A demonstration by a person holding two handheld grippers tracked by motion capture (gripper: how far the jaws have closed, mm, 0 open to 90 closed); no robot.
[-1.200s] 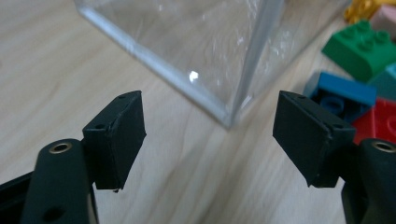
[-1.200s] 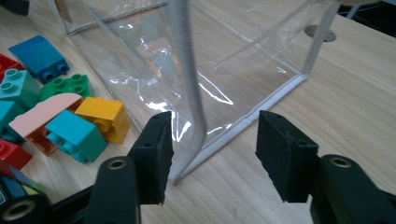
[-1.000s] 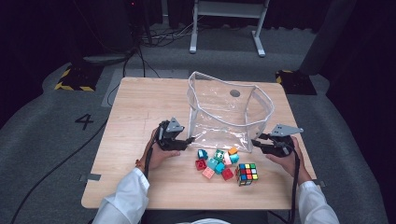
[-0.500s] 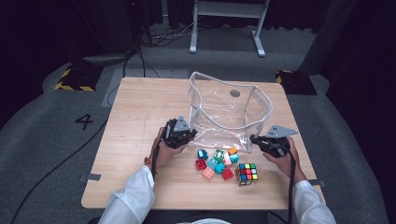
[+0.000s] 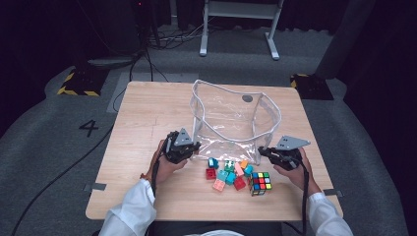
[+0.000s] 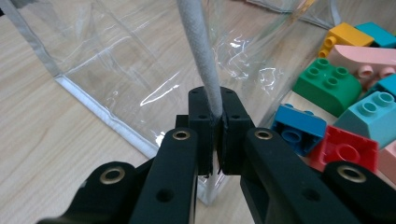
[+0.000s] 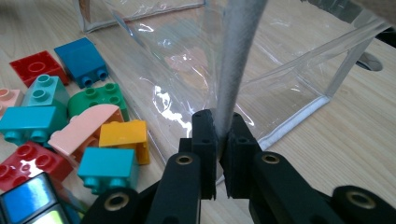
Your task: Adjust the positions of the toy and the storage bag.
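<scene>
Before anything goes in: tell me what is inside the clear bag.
Nothing lies inside the clear bag; bare wood shows through its walls. The toy bricks and puzzle cube lie outside, in front. Both grippers pinch its grey edging, covering small spots of it.

Legible markings: one.

1. Numeral "4" [image 5: 89,128], dark, on the grey floor, left of the frame at mid-height, beside the table's left edge.

Signs: yellow-and-black hazard striping [image 5: 76,91] on the floor, upper left; a second strip [image 5: 306,76] at right of centre, upper part.

No brands or labels readable.
</scene>
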